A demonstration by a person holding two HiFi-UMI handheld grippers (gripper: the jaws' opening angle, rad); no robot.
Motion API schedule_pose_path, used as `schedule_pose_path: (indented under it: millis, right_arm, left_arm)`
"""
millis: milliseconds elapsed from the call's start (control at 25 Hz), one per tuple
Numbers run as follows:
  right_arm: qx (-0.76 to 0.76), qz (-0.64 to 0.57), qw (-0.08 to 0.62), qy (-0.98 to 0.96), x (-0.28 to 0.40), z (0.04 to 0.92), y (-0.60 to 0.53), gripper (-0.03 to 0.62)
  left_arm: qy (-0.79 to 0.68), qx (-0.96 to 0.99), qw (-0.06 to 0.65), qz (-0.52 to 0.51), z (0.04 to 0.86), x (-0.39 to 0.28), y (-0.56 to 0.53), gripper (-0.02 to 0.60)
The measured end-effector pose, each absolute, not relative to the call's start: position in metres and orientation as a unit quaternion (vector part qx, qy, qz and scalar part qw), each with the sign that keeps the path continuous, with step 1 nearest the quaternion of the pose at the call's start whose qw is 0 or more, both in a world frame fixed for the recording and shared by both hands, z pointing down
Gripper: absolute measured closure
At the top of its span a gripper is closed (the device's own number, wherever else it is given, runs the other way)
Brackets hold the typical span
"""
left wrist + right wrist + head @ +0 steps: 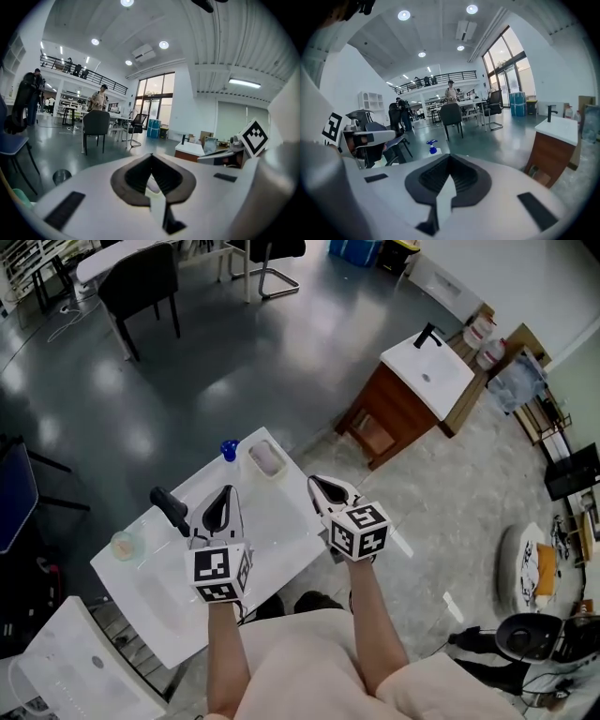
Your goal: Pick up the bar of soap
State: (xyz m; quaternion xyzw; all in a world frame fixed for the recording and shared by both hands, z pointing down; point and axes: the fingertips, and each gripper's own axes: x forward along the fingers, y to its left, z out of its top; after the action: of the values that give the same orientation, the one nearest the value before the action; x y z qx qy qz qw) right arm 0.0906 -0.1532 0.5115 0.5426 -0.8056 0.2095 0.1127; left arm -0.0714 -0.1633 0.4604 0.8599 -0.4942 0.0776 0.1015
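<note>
A pale bar of soap (266, 459) lies in a clear dish at the far corner of the white sink top (281, 521). My left gripper (225, 491) hovers over the sink top, just short of the dish, its jaws shut and empty. My right gripper (315, 481) is to the right of the dish, over the top's right edge, also shut with nothing in it. In the left gripper view the jaws (151, 155) meet at the tips. The right gripper view shows its jaws (449, 154) closed too, with the left gripper (365, 138) off to the left.
A blue spray-bottle top (229, 450) stands beside the dish, also in the right gripper view (431, 147). A black faucet (170, 510) and a small cup (123, 545) are at the sink's left. A wooden vanity (412, 390) stands beyond; a chair (141, 282) is farther off.
</note>
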Motion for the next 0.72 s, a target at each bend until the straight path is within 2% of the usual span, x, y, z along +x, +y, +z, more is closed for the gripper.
schedule_pose_path:
  millis: [720]
  right_arm:
    - [0.481, 0.199, 0.153, -0.840, 0.077, 0.536, -0.224, 0.591]
  left_arm:
    - [-0.540, 0.827, 0.126, 0.089, 0.488, -0.057, -0.183, 0.575]
